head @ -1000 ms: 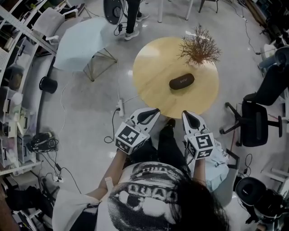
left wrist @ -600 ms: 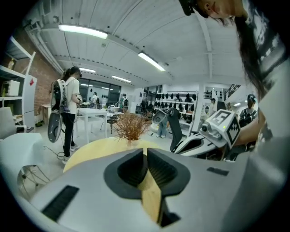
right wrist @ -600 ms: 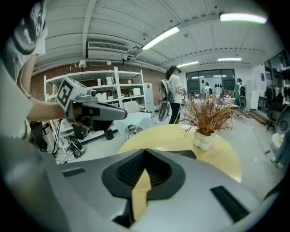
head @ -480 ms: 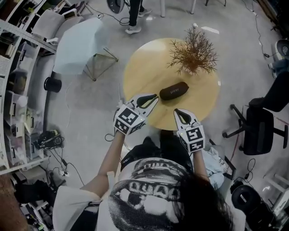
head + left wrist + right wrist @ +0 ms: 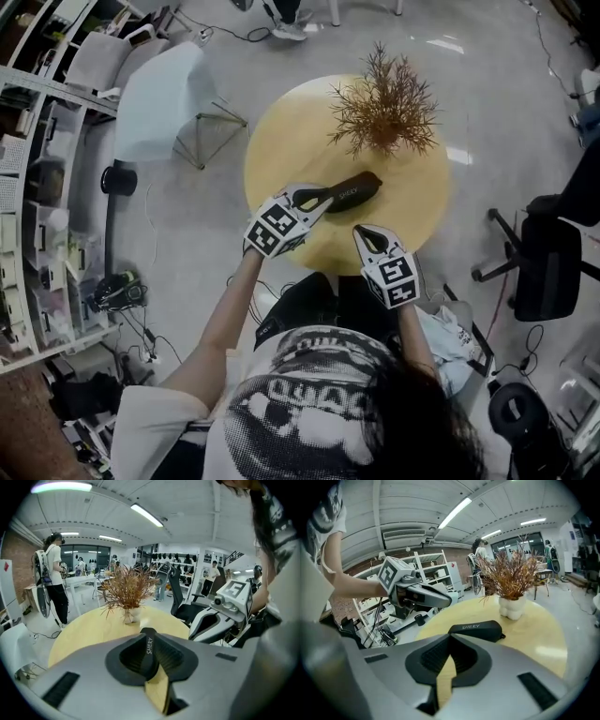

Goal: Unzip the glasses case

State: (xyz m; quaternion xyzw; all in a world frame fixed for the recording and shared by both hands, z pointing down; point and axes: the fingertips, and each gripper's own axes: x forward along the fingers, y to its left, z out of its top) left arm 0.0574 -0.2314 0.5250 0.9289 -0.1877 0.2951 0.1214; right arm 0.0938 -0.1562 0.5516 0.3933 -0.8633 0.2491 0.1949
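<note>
glasses case [image 5: 354, 191], dark, lies near the middle of a round wooden table [image 5: 281, 155]
a dried plant [image 5: 382, 108] stands behind the case. the left gripper [image 5: 328, 199], jaws all but closed with no clear grip, has its tips at the case's near end. the right gripper [image 5: 359, 230], clenched and empty, hovers over the table's front edge.

I see the glasses case [image 5: 354, 190] as a black, elongated capsule with rounded ends and white SHERY lettering along its side. It lies flat on the round yellow counter [image 5: 281, 159], around the middle and a little towards my edge, slanted across my head view. It looks closed all round, and a small tab [image 5: 503, 636] sticks out at one end.
</note>
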